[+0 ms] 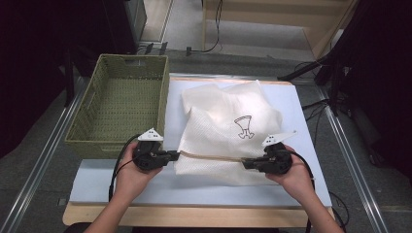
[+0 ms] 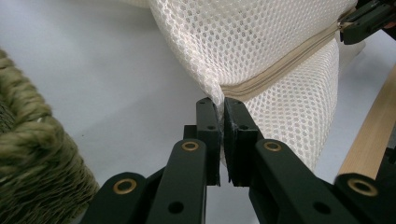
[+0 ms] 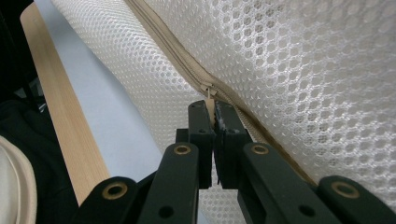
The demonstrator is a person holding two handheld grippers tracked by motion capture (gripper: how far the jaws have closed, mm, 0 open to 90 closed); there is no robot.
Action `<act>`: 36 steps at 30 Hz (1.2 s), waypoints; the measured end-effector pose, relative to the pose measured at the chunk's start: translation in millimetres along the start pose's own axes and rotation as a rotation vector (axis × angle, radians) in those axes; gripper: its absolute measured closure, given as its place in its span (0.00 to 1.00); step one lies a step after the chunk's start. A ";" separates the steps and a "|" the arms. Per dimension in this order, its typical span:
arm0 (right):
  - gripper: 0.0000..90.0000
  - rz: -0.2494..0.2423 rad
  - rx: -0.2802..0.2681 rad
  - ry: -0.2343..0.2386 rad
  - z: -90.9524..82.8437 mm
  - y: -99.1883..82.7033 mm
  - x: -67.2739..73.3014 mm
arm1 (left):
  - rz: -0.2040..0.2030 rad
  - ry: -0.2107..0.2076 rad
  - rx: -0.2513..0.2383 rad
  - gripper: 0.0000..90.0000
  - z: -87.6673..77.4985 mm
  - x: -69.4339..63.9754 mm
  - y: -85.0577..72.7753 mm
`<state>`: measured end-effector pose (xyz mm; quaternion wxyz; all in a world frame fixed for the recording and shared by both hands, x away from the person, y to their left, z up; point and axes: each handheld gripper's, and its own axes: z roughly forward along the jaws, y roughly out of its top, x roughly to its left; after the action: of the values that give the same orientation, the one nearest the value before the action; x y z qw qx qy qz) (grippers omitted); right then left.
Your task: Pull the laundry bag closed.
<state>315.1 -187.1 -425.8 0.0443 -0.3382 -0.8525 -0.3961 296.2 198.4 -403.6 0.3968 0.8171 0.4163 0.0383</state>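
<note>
A cream-white mesh laundry bag lay flat on the pale blue worktop, roughly in the middle and just to the right of a green woven basket. The bag was made of honeycomb netting, lumpy and creased, with a small dark printed figure on its upper face. A beige zipper ran along the edge nearest the person, pulled into a fairly straight line between the two tools.

The left tool, held in the person's left hand, was clenched on the left corner of the bag. In the left gripper view its black jaws pinched a fold of the netting right at the end of the zipper tape, with the rough weave of the basket close by on one side.

The right tool, held in the right hand, was clenched too. In the right gripper view its jaws gripped the small zipper pull, with the zipper running away up the picture across the mesh. A light wooden edge of the worktop showed beside the blue surface
</note>
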 end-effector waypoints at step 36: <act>0.98 0.035 -0.007 -0.027 -16.9 -15.0 -7.9 | 0.005 -0.002 0.016 0.96 -0.1 1.1 -2.1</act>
<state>308.8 -210.2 -426.6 0.0386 -0.3586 -0.8454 -0.3939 295.5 200.0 -405.3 0.3907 0.8213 0.4143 0.0351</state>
